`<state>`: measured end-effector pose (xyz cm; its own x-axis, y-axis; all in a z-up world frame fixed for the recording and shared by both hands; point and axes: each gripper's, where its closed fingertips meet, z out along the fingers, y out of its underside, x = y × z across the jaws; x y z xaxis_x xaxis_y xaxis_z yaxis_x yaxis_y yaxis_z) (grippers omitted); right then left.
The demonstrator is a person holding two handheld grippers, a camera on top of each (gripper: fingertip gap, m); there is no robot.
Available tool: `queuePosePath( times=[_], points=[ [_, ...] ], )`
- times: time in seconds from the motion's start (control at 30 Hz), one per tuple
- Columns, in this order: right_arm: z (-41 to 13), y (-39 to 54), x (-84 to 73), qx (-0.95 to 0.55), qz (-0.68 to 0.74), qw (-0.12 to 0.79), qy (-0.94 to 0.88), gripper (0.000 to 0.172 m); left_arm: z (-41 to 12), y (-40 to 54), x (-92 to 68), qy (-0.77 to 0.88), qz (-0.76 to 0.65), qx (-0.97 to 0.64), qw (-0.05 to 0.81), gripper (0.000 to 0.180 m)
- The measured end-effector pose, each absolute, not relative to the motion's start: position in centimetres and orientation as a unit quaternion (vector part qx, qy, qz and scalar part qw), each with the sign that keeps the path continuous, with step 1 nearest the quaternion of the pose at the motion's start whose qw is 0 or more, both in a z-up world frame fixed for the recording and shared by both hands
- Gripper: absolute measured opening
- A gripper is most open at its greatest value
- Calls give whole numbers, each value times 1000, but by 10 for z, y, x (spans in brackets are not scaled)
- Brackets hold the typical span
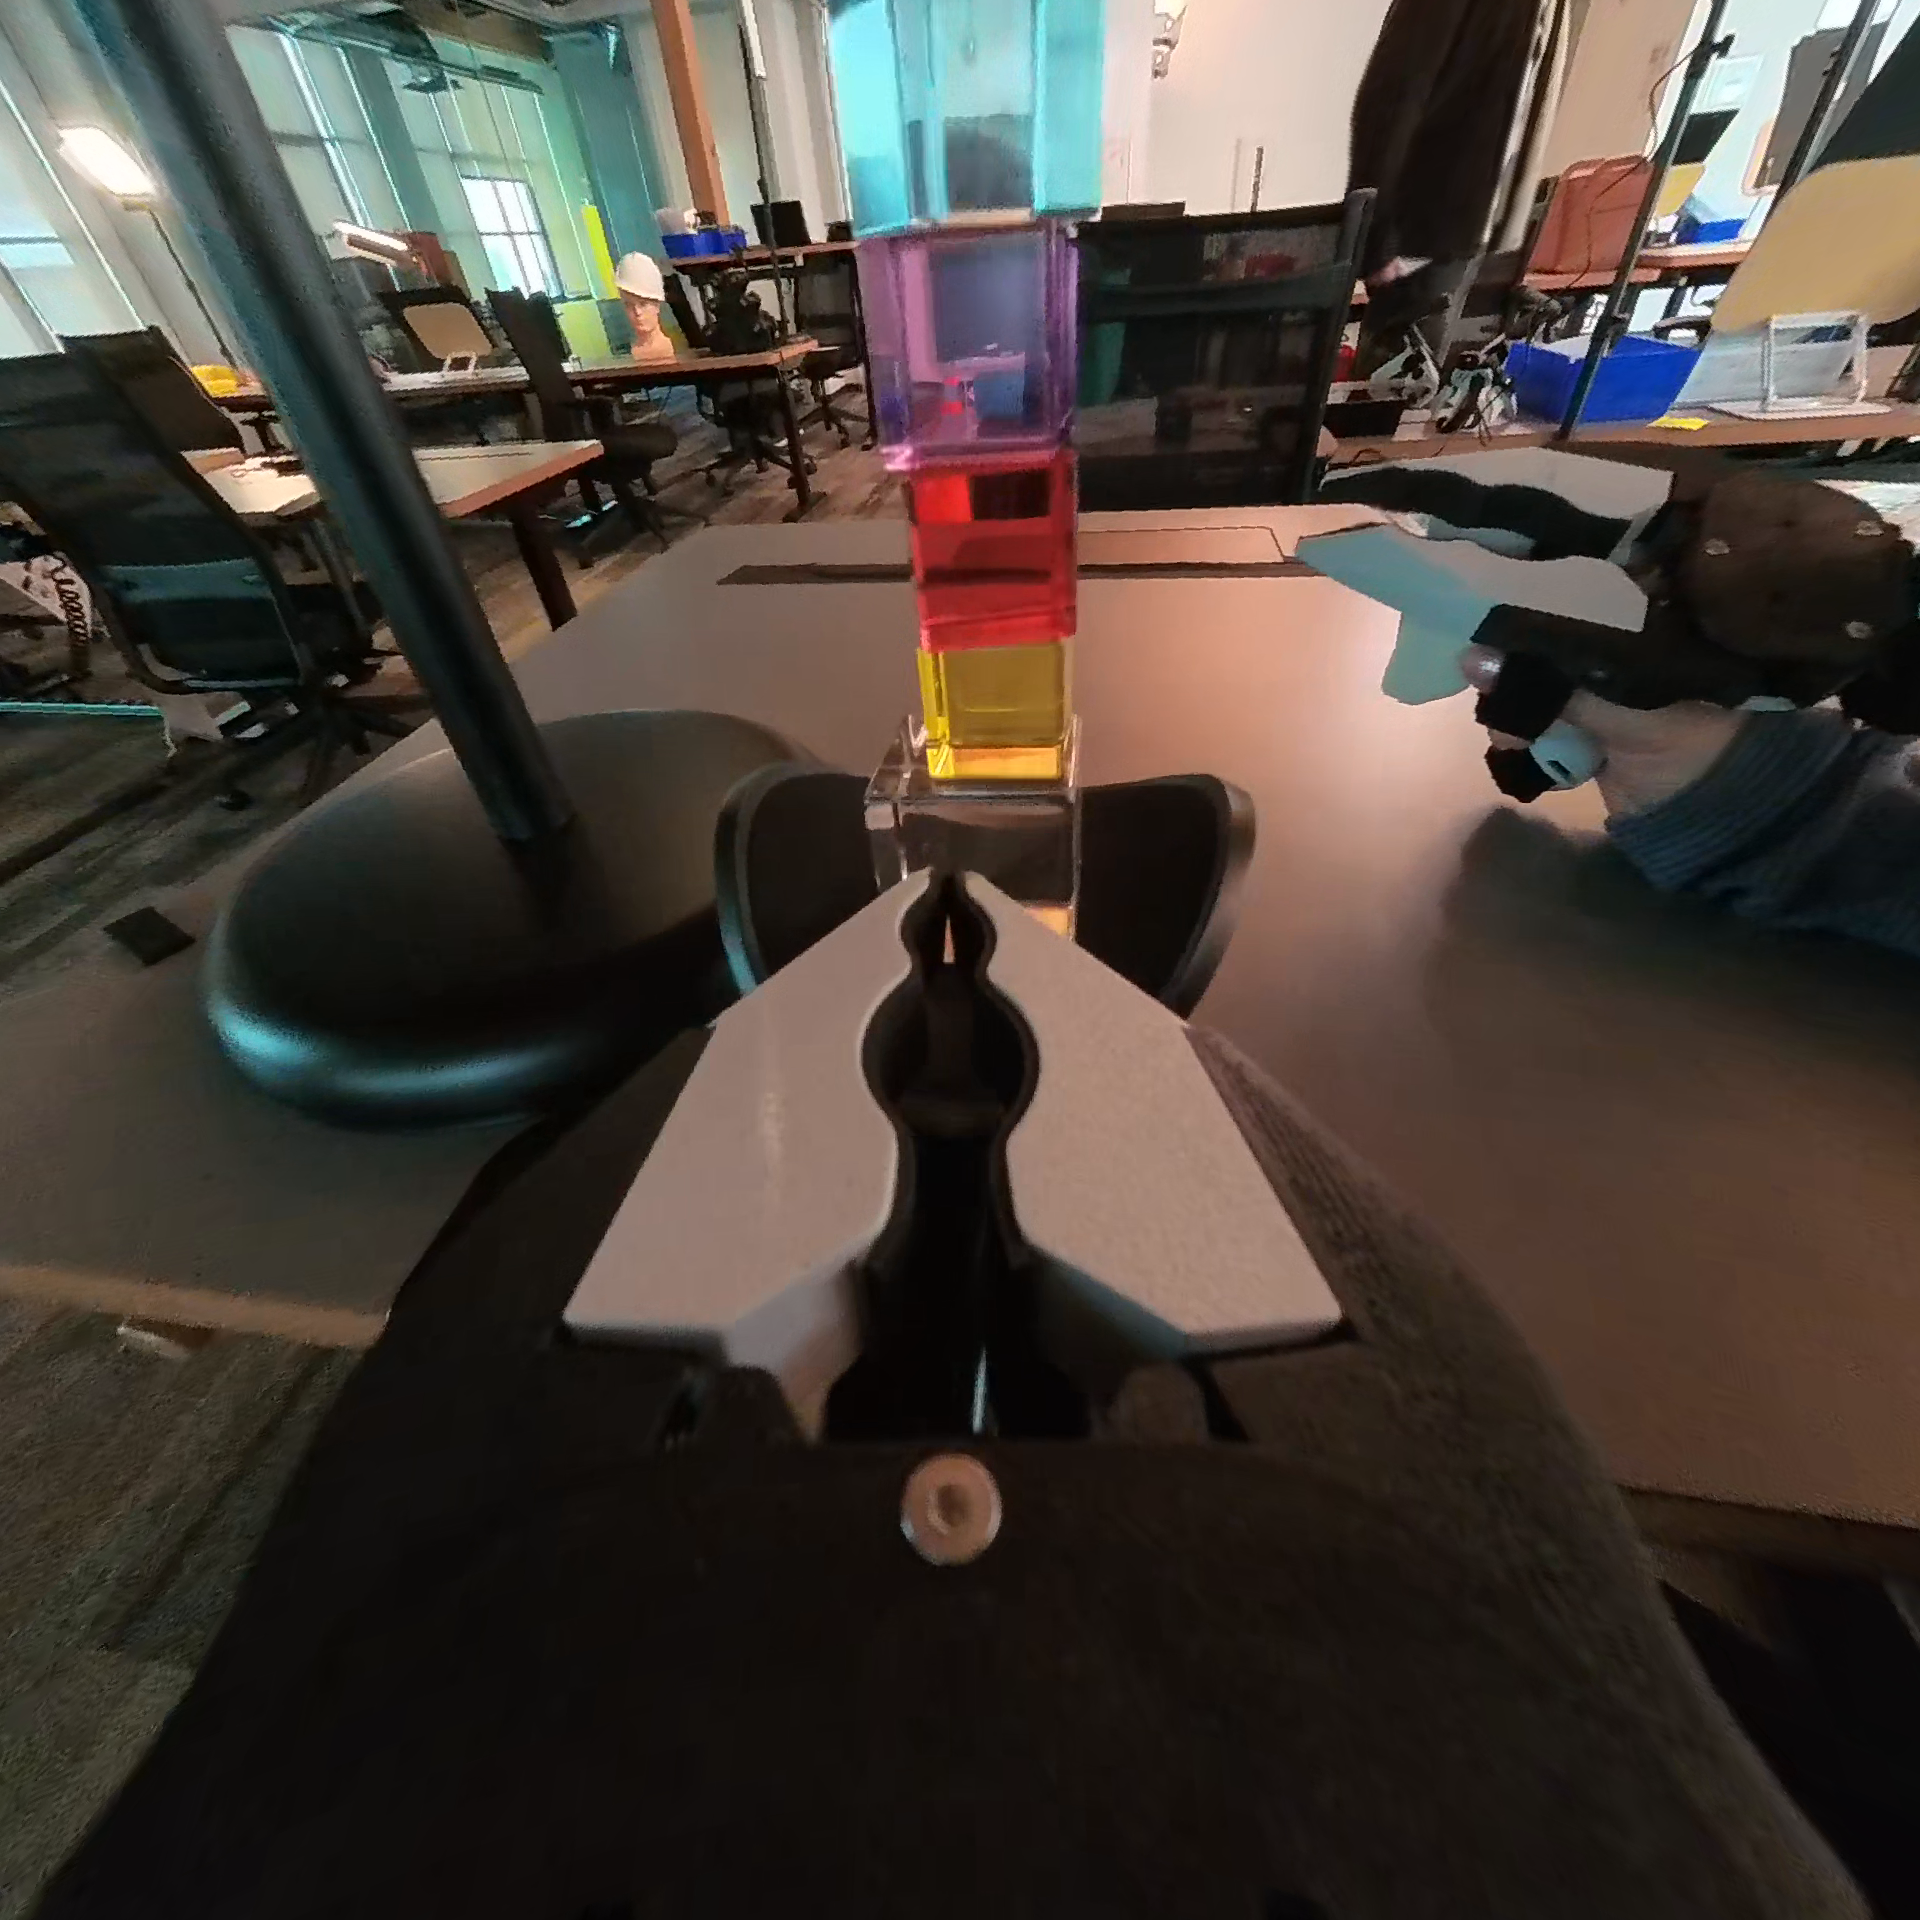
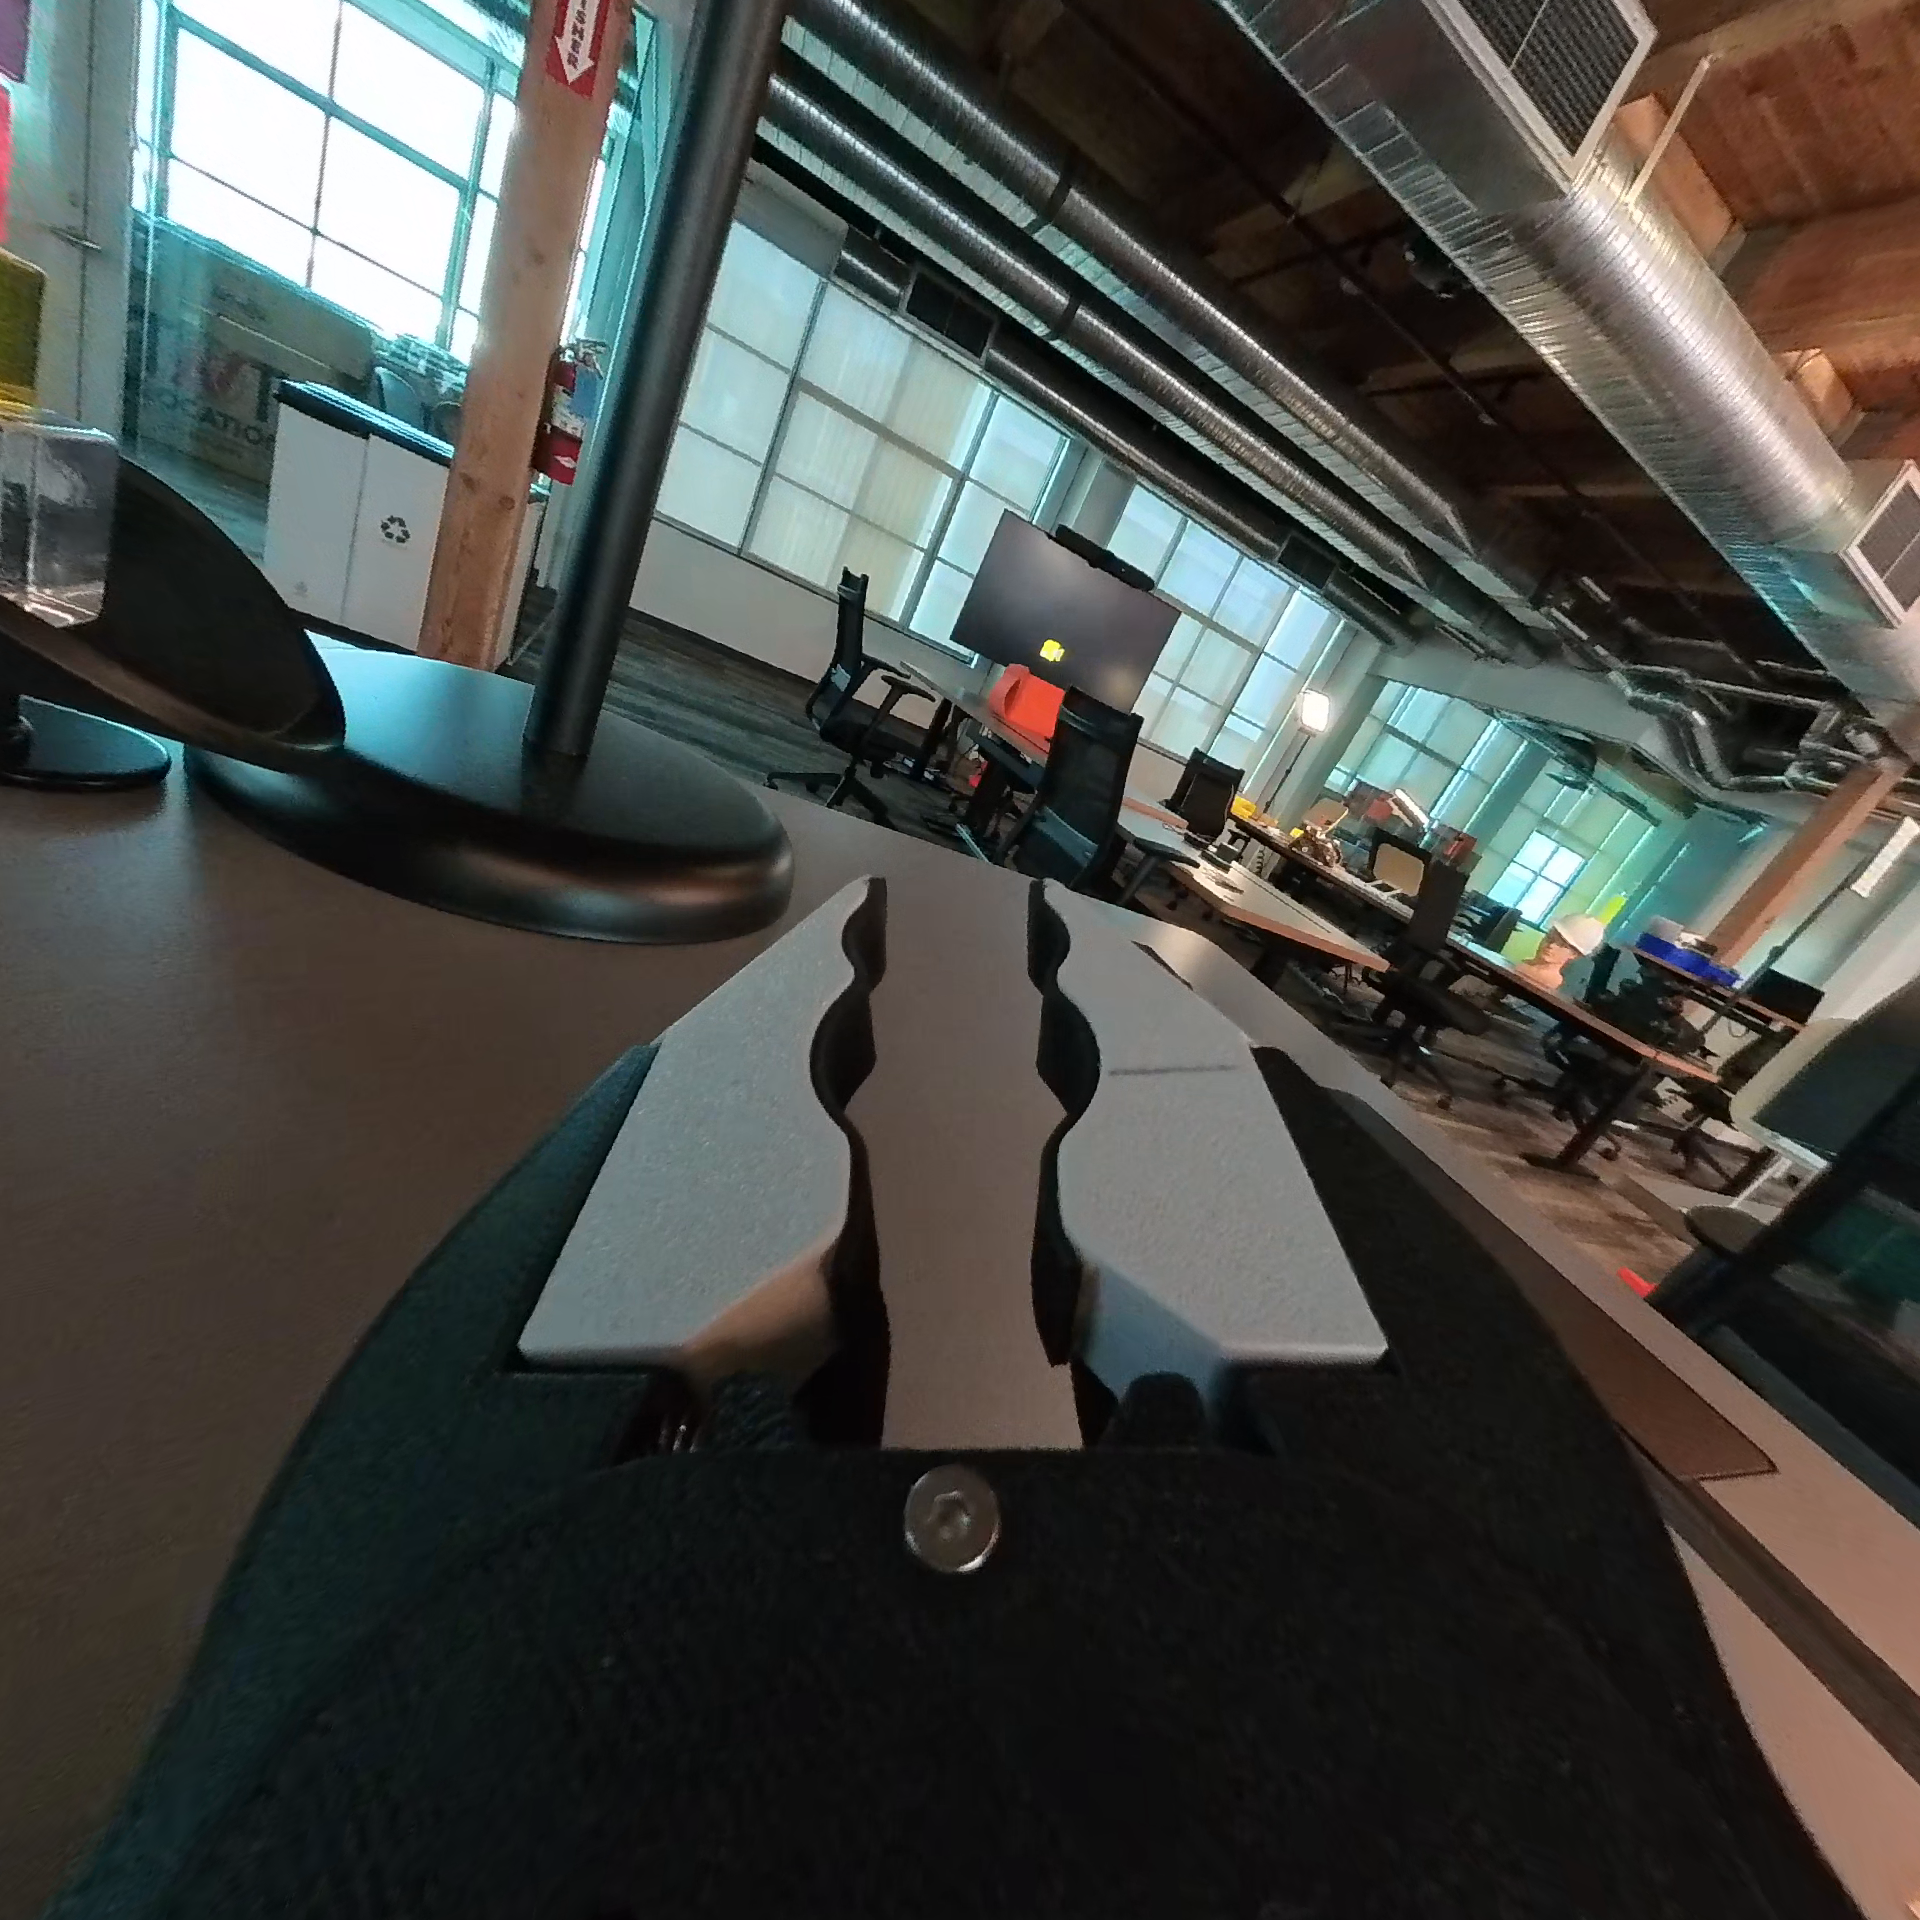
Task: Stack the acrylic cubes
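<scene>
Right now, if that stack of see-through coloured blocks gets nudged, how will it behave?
The stack is tall, narrow, one block wide, so it would probably topple. The blocks look glossy and loose, likely sliding apart. The clear block at the bottom rests on a small black stand, adding wobble.

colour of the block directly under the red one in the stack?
Yellow block, translucent, sitting on a clear block. Best seen in the left wrist view.

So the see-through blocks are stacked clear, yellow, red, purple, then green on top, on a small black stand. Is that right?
Not quite: the top block is blue, not green, as the left wrist view shows. Otherwise correct: clear block at the bottom, then yellow, red and purple, on the small black stand.
</scene>
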<state>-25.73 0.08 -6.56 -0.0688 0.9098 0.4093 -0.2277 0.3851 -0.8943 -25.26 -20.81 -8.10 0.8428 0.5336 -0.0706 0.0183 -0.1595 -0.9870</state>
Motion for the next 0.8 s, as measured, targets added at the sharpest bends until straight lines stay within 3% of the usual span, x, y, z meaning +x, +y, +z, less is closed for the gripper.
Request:
queuePosePath(
  times=[0.47,0.8],
  points=[
    [-68,-1,-258,-312,482,590,-567,24,-71,-199,-259,-169,221,-752,598,0],
    [-78,-17,-257,-306,491,548,-604,11,-72,-191,-260,-159,210,-780,567,0]
  ],
)
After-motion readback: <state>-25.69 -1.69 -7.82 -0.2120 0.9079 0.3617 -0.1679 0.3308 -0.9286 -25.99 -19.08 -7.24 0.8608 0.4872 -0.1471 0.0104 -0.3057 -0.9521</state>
